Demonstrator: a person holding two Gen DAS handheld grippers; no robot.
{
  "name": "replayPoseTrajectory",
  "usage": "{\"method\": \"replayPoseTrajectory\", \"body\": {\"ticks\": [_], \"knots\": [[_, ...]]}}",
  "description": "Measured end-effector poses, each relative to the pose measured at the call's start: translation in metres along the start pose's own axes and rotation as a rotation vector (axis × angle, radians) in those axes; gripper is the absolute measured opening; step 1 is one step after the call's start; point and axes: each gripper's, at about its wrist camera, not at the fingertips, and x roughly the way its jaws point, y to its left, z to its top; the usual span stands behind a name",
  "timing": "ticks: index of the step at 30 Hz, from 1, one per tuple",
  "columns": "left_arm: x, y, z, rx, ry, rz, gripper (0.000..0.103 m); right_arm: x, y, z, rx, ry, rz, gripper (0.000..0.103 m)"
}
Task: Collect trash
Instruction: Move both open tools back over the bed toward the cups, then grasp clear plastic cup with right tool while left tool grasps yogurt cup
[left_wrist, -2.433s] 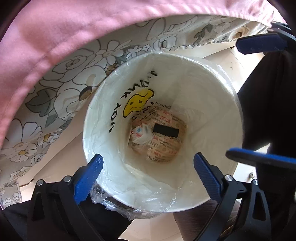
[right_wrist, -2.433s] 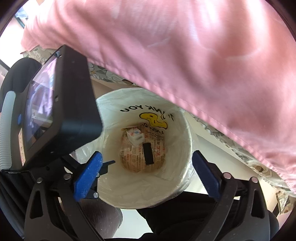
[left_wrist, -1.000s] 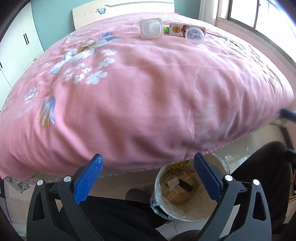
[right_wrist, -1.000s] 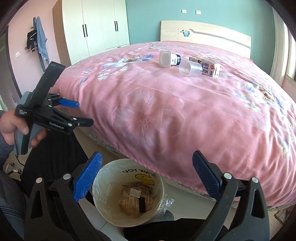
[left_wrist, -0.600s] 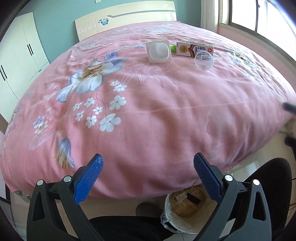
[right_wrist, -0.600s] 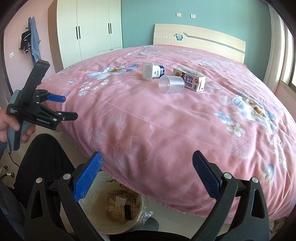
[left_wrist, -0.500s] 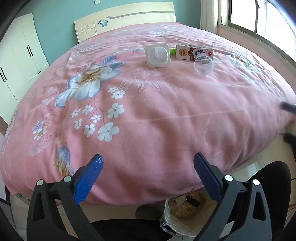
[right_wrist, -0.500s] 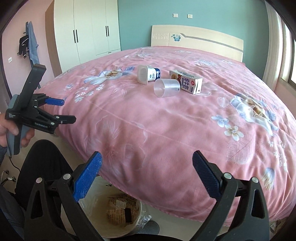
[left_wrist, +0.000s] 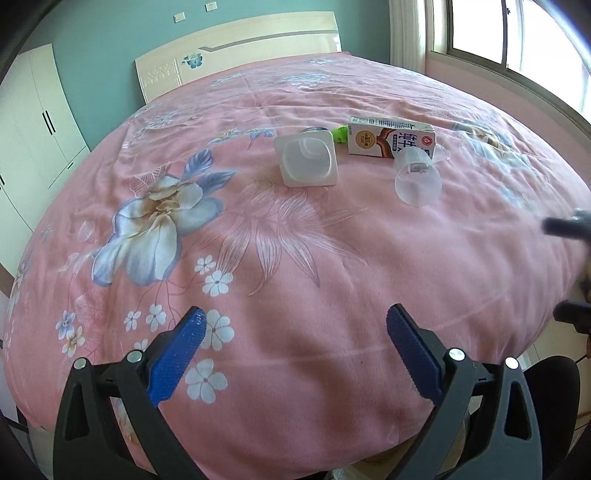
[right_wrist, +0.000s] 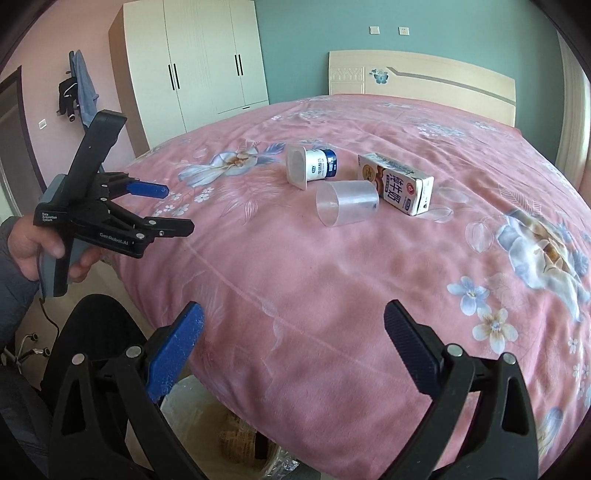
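Three pieces of trash lie far up on the pink bed: a white yogurt cup (left_wrist: 307, 158) (right_wrist: 311, 168) on its side, a milk carton (left_wrist: 390, 141) (right_wrist: 397, 184), and a clear plastic cup (left_wrist: 416, 176) (right_wrist: 347, 207) on its side. A small green item (left_wrist: 340, 133) lies between yogurt cup and carton. My left gripper (left_wrist: 295, 354) is open and empty over the bed's near edge; it also shows in the right wrist view (right_wrist: 173, 210). My right gripper (right_wrist: 293, 350) is open and empty, well short of the trash. The lined trash bin (right_wrist: 229, 439) is below it, partly hidden.
The pink floral bedspread (left_wrist: 295, 258) fills most of both views. A headboard (right_wrist: 421, 85) and teal wall stand behind, white wardrobes (right_wrist: 207, 62) to the left, a window (left_wrist: 517, 33) to the right. My black-clad legs (right_wrist: 96, 332) are by the bin.
Both grippers have risen from over the trash bin and tilted up toward the bed. The bin has dropped out of the left view. Both stay open and empty.
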Motion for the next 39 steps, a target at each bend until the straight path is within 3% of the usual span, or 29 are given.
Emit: {"method": "replayPoseTrajectory", "body": {"ticks": [9,20,27,37,39], "knots": [[0.036,0.001,0.039,0.01,0.007,-0.01,0.099,0.032,-0.031,0.035,-0.027,0.028,-0.01,0.096],[0.063,0.0,0.062,0.013,0.01,-0.034,0.099,0.089,-0.049,0.07,-0.063,0.069,-0.029,0.096],[0.078,0.0,0.079,0.038,0.008,-0.044,0.099,0.114,-0.059,0.083,-0.073,0.105,0.01,0.096],[0.096,-0.006,0.095,0.065,0.017,-0.061,0.099,0.137,-0.07,0.09,-0.073,0.149,0.039,0.062],[0.1,-0.007,0.097,0.067,0.022,-0.055,0.099,0.138,-0.072,0.093,-0.075,0.152,0.045,0.059]]}}
